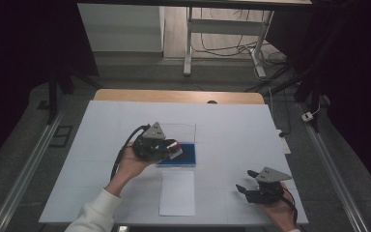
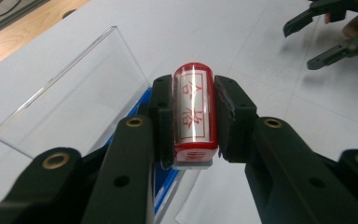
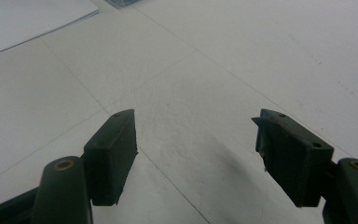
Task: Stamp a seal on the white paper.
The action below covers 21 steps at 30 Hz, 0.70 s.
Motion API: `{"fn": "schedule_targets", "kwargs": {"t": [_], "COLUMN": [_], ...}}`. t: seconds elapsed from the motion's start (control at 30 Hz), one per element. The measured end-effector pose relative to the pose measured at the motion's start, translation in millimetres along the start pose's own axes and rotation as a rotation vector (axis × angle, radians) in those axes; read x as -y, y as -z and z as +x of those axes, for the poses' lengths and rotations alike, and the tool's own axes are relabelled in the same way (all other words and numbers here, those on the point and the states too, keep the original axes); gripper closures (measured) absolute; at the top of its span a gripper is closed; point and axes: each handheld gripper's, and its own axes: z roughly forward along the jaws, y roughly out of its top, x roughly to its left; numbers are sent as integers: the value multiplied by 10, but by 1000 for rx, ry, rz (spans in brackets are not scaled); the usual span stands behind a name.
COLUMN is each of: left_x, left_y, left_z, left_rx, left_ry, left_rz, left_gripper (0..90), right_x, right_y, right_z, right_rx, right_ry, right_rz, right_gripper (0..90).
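A red-and-white stamp [image 2: 193, 114] with red characters on its side sits clamped between the pads of my left gripper [image 2: 193, 116]. In the high view the left gripper [image 1: 170, 149] holds the stamp [image 1: 173, 148] just above the left edge of a blue ink pad [image 1: 183, 153] whose clear lid [image 1: 179, 131] lies open behind it. A white paper sheet [image 1: 177, 192] lies in front of the pad. My right gripper [image 1: 246, 181] rests low at the front right, open, with bare table between its jaws [image 3: 196, 154].
A white cover spreads over the table [image 1: 232, 135], with a wooden edge [image 1: 178, 95] at the back. Beyond stand desk legs and cables [image 1: 222, 46] on the floor. Metal rails [image 1: 24, 169] run along both sides.
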Motion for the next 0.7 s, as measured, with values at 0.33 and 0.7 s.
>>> {"fn": "schedule_targets", "kwargs": {"t": [0.33, 0.7], "left_x": [66, 147], "left_y": [72, 88], "left_z": [-64, -167], "left_rx": [19, 52], "left_ry": [-7, -14], "left_rz": [13, 31], "left_gripper": [706, 706], "right_x": [2, 3], "right_y": [-1, -4], "right_z": [-3, 1], "right_rx": [-2, 0], "right_ry": [3, 1], "right_rz": [-3, 2], "right_gripper": [292, 292]}}
